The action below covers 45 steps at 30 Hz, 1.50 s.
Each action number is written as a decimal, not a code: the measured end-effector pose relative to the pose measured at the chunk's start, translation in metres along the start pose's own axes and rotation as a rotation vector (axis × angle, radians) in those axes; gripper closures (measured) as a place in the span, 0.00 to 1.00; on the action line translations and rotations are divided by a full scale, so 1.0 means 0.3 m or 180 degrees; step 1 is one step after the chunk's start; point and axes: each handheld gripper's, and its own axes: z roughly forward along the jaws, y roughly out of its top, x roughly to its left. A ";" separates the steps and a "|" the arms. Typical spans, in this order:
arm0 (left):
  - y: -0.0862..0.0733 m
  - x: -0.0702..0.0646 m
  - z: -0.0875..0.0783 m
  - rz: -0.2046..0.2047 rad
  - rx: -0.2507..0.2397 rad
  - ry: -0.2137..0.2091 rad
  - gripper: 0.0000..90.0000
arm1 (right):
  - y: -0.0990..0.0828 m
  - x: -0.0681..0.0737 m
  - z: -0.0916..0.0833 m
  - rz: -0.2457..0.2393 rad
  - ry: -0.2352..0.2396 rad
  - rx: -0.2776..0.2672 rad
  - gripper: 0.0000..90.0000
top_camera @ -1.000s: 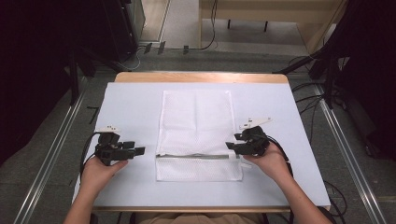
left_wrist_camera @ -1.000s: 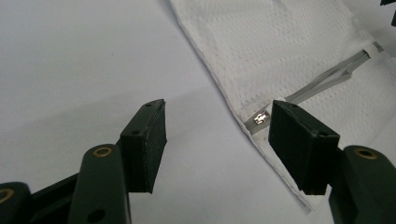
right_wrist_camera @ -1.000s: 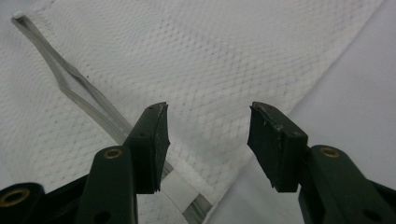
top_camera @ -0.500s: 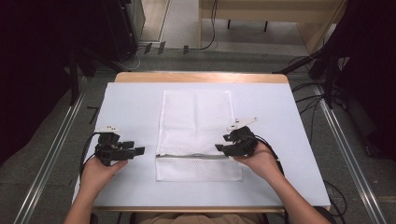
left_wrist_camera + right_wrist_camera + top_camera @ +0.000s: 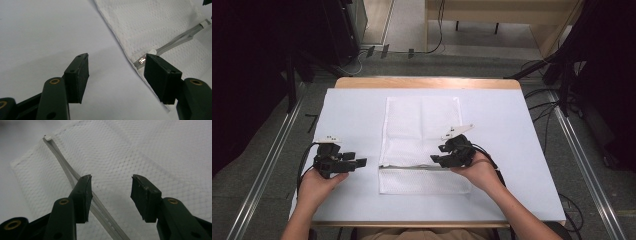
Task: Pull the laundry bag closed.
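White mesh bag (image 5: pixel 421 145) flat on the desk (image 5: pixel 522 125), zipper (image 5: pixel 412 167) across its near part. Right gripper (image 5: pixel 436 159) released, jaws apart over the mesh, zipper passing under its left jaw (right gripper view). Left gripper (image 5: pixel 361 162) released too, just beside the bag's edge, zipper pull (image 5: pixel 142 60) near its right jaw.

Left gripper (image 5: pixel 360 162): low at near left, held in left hand (image 5: pixel 318 184), jaws parted wide, nothing between them, pointing toward centre. Right gripper (image 5: pixel 435 158): near centre-right, held in right hand (image 5: pixel 479 172), jaws parted wide, nothing gripped, pointing left. Both forearms enter from bottom edge, right forearm angled inward, left one nearly straight.
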 end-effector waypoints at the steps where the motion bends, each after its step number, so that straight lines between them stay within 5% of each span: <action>1: 0.000 0.000 0.000 0.0011 0.0000 -0.0011 0.42 | 0.009 0.008 0.009 -0.0032 0.0025 -0.0006 0.59; 45: -0.002 0.011 0.001 0.0025 -0.0020 -0.0035 0.42 | 0.125 0.204 0.226 -0.0316 0.0371 0.0147 0.63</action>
